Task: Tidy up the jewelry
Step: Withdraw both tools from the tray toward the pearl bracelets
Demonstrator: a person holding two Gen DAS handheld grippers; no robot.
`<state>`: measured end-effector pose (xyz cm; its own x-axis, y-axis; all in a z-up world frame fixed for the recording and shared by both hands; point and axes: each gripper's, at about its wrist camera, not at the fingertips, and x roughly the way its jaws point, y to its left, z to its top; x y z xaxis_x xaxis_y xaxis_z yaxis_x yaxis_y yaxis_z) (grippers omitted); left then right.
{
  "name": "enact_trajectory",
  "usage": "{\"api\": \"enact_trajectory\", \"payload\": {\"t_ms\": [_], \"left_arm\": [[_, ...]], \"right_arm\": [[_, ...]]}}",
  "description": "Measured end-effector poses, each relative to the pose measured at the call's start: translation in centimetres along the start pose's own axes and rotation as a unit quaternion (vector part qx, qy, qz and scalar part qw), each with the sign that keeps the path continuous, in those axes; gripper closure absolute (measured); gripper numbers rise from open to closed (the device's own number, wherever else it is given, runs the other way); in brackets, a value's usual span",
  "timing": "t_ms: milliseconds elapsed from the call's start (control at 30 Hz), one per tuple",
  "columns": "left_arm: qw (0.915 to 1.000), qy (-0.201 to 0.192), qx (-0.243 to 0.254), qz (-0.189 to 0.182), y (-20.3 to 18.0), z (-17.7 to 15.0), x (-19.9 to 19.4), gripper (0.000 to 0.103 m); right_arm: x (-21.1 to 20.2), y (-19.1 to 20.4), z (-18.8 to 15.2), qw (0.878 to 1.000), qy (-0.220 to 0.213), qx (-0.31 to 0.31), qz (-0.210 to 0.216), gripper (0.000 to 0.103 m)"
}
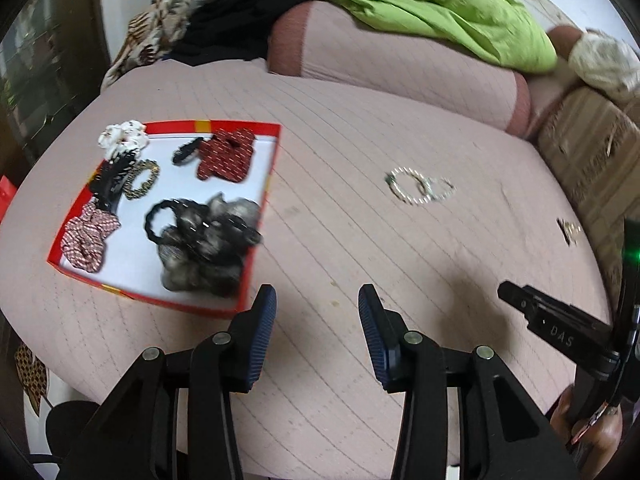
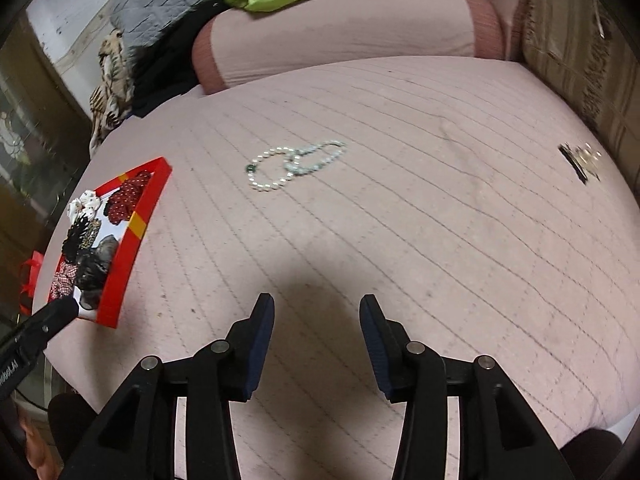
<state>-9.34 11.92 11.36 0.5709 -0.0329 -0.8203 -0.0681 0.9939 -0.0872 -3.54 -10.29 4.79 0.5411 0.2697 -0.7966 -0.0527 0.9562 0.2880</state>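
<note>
A red-rimmed box point(image 1: 264, 200) point(image 2: 140, 220) with a white floor lies at the left of the pink quilted bed; it holds several scrunchies and hair clips. Two linked bead bracelets point(image 1: 420, 188) point(image 2: 296, 164) lie loose on the quilt mid-bed. A small gold and black clip point(image 1: 570, 231) point(image 2: 580, 160) lies far right. My left gripper point(image 1: 317, 300) hovers open just right of the box's near corner, nothing between its blue pads. My right gripper point(image 2: 316, 312) is open over bare quilt, well short of the bracelets, also empty. The right gripper's tip shows in the left wrist view point(image 1: 516, 298).
A pink bolster point(image 1: 400, 64) point(image 2: 340, 40) runs along the far edge, with a green cloth point(image 1: 460, 12), dark clothes and a patterned fabric point(image 1: 160, 32) piled behind. A striped cushion point(image 1: 592, 160) point(image 2: 580, 48) borders the right side. A hand point(image 1: 588, 428) grips the right tool.
</note>
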Motion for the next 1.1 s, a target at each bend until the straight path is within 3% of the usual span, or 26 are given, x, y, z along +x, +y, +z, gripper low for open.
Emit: {"api": "enact_trajectory", "payload": {"t_ms": [267, 467, 733, 1100], "left_arm": [[0.9991, 0.004, 0.041, 0.01, -2.2, -1.2, 0.0, 0.061], [0.9979, -0.008, 0.056, 0.033, -2.5, -1.3, 0.2, 0.061], [0.9974, -0.007, 0.059, 0.042, -2.4, -1.4, 0.6, 0.061], [0.9971, 0.002, 0.062, 0.044, -2.5, -1.5, 1.6, 0.061]], "right_arm": [[-0.1, -0.3, -0.6, 1.0, -0.005, 0.003, 0.002, 0.055], [-0.3, 0.6, -1.1, 0.999, -0.011, -0.026, -0.021, 0.051], [-0.7, 1.7, -1.0, 0.996, -0.027, -0.054, -0.064, 0.049], [-0.4, 0.9, -1.0, 0.996, -0.026, -0.046, -0.074, 0.047]]}}
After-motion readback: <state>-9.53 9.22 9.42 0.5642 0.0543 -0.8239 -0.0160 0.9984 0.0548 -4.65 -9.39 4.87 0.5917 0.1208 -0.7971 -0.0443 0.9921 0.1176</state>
